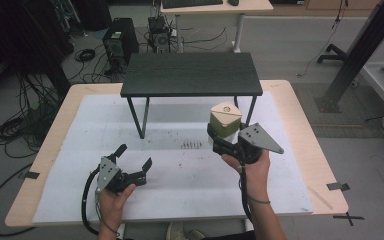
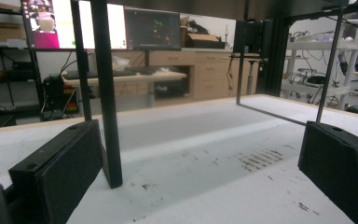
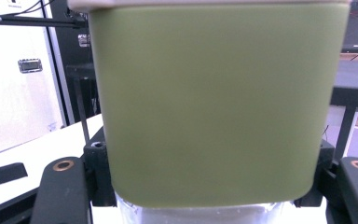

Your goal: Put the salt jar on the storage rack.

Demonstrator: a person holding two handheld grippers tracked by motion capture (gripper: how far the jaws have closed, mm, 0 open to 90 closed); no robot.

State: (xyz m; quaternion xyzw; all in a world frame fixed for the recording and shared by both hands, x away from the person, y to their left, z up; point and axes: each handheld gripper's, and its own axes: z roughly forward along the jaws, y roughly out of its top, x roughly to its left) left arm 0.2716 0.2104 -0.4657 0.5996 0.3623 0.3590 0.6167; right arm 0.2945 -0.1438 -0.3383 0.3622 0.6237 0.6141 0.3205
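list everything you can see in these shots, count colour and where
container: one, olive green with a pale lid, held off the table in front of the small table's right legs
small table: one, black top on thin black legs, standing at the far middle of the mat
mat: one, white with dark specks near its middle, covering most of the tabletop
work table: one, light wood, under the mat
tape marks: a few, black, at the work table's edges and on the floor beside it
desk: one, light wood, on the floor beyond
left gripper: one, black, jaws apart, low at the near left of the mat
right gripper: one, black, shut on the container
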